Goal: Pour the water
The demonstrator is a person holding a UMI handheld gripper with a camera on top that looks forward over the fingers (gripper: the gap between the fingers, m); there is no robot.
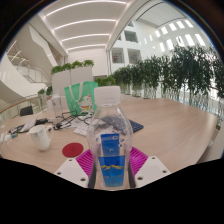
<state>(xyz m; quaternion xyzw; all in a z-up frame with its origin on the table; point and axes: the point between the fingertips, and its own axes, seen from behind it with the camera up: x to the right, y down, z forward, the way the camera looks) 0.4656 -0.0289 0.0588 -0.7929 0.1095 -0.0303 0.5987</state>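
A clear plastic water bottle (109, 135) stands upright between the two fingers of the gripper (111, 166), its long axis vertical and its white cap (108, 95) pointing straight up. It carries a blue label around its lower half. The magenta pads (137, 158) show on either side of the bottle's base, tight against its wall, so the fingers are pinching the bottle low on its body.

The bottle sits over the near part of a pale wooden table (165, 135). Just beside it on the table, toward the left finger's side, lies a flat red round coaster (72, 149). Farther off on that side stands a white cup (41, 136), with a clutter of small items and cables near it that are too small to make out. Beyond the bottle stands a green chair (78, 97), and a dark flat item (133, 126) lies on the table behind the bottle, partly hidden by it.

Past the table a row of leafy potted plants (165, 72) runs along the right, with white planters (68, 80) holding more greenery behind the chair. Curved strip lights (85, 25) cross the ceiling overhead.
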